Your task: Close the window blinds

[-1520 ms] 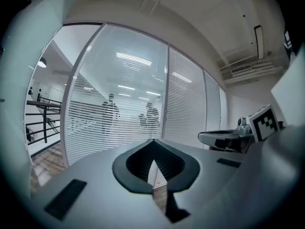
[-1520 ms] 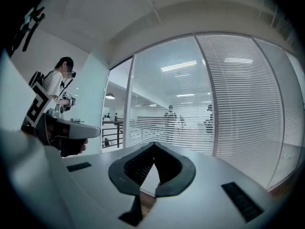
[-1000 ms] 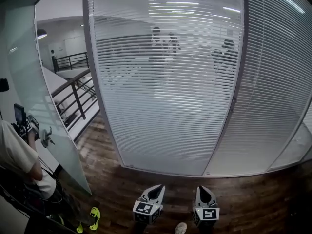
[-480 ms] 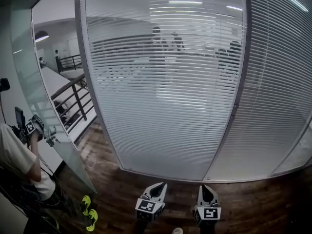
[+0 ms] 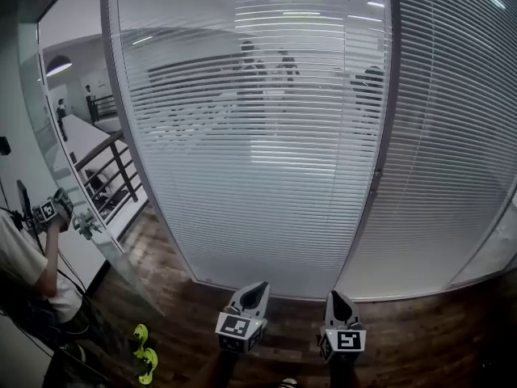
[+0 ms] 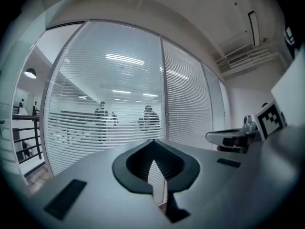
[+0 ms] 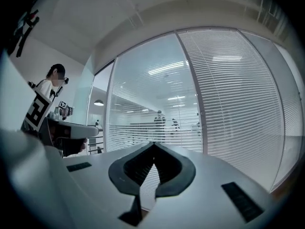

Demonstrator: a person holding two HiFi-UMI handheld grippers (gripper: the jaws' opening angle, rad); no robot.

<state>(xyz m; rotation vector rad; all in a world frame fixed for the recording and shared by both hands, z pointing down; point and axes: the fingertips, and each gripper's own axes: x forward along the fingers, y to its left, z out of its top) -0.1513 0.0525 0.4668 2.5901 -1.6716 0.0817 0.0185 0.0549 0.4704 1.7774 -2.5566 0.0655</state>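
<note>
Window blinds [image 5: 258,136] fill the big pane left of the window post [image 5: 380,168]. The slats are tilted open, so people in the room behind show through as dark figures [image 5: 246,63]. The second blind [image 5: 460,152], right of the post, looks much more closed, almost opaque.

Step in hand looks like the approach, with nothing touched yet. To do it well, find the tilt control first; no cord or wand is clear in any view. Then go in with one claw only, grip it lightly and turn until the slats match the pane right of the post.

Wood floor [image 5: 420,330] runs below the post and nothing lies on it between the claws and the glass. A frosted glass panel [image 5: 77,176] and a stair railing [image 5: 113,168] stand far left of the post. A bystander [image 5: 24,265] there holds up another gripper rig [image 5: 52,210], well apart and not in the way.

Left claw [image 5: 257,288] and right claw [image 5: 335,296] sit low, below and left of the post, pointing level at the glass. Both have jaws together and nothing in them.

A small fitting [image 5: 376,172] sits on the post, too small to say whether it's the control.
</note>
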